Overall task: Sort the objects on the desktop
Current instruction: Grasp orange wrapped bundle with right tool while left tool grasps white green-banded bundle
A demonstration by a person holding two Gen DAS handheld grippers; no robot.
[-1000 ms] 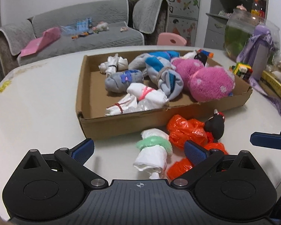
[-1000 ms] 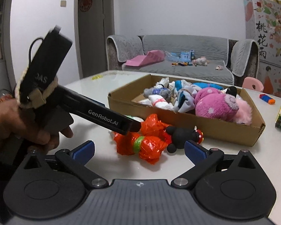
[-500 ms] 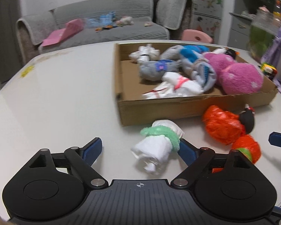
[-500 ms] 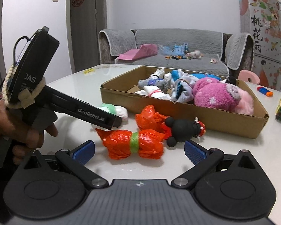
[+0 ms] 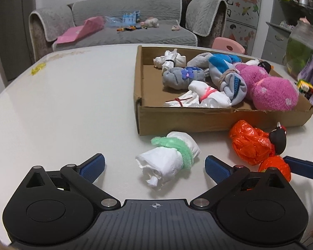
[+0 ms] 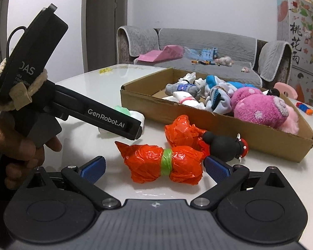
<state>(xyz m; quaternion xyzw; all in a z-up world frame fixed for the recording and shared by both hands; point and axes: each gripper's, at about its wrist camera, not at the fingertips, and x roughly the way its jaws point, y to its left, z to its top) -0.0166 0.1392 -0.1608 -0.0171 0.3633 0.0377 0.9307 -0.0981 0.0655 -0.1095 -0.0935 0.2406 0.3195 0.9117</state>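
The left gripper (image 5: 154, 168) is standing with its jaws wide apart, having just been opening, and the white bundle with a green band (image 5: 170, 158) is lying on the white table (image 5: 62, 108) between the blue pads (image 5: 216, 167) without either pad pressing on it, just in front of the cardboard box (image 5: 198, 123). The right gripper (image 6: 154, 167) is likewise gaping, its pads flanking the orange bundle tied with a green band (image 6: 162, 163) but not clamping it. A second orange bundle (image 6: 182, 131) and a black toy figure (image 6: 224, 143) are lying just beyond, near the box wall.
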